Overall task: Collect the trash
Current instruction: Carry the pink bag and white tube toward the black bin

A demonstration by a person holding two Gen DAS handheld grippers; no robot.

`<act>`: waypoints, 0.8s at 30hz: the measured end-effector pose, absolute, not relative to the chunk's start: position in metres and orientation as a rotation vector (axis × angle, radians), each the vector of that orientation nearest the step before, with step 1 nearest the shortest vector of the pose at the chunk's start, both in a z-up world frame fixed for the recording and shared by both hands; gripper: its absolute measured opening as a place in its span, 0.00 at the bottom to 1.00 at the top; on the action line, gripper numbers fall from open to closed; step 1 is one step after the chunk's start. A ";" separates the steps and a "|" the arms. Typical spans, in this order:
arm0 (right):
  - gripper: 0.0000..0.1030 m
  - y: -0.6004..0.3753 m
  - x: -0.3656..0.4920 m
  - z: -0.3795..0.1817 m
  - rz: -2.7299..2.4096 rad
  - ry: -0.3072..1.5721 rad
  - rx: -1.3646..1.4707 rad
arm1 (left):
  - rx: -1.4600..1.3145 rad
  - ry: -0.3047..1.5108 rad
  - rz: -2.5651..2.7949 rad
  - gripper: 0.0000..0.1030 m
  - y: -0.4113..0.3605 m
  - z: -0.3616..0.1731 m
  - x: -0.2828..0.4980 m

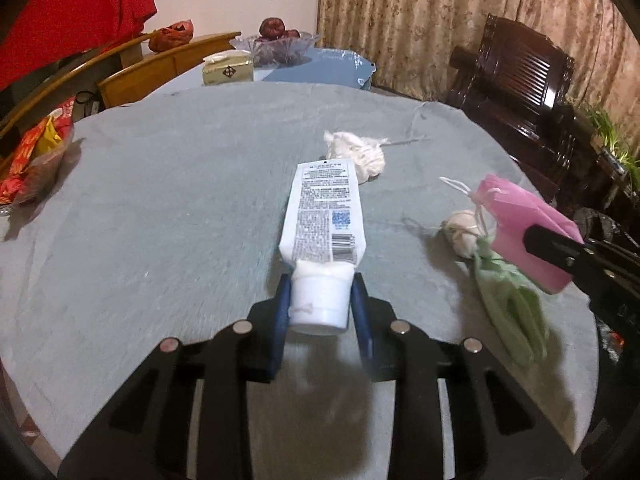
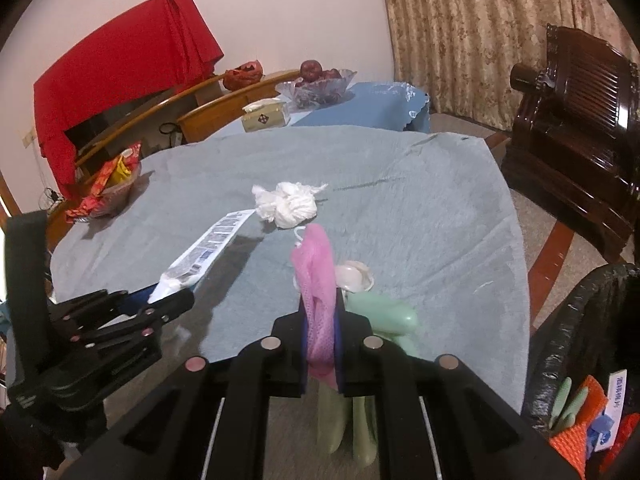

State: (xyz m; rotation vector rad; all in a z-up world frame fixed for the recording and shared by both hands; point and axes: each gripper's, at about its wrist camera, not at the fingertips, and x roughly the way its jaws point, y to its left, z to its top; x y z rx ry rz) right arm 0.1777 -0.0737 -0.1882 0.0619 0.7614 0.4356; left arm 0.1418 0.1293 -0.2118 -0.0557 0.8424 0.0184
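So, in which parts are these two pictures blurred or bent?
Left wrist view: the green glove and nearby cloth are motion-smeared; the tube label stays readable; dark corners. Right wrist view: sharper, the curtain curves from the fisheye, the tube throws a soft shadow.

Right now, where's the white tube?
The white tube is in the left gripper, held by its cap end and angled over the grey tablecloth, its far end near the white tissue wad.
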 end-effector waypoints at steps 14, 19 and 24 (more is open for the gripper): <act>0.10 -0.094 0.151 -0.153 0.424 0.695 0.063 | -0.077 0.780 0.019 0.27 0.112 -0.170 0.115; 0.10 -0.107 0.140 -0.137 0.412 0.664 0.070 | -0.066 0.754 0.004 0.27 0.099 -0.155 0.108; 0.10 -0.118 0.131 -0.126 0.398 0.644 0.072 | -0.061 0.734 -0.016 0.27 0.084 -0.143 0.101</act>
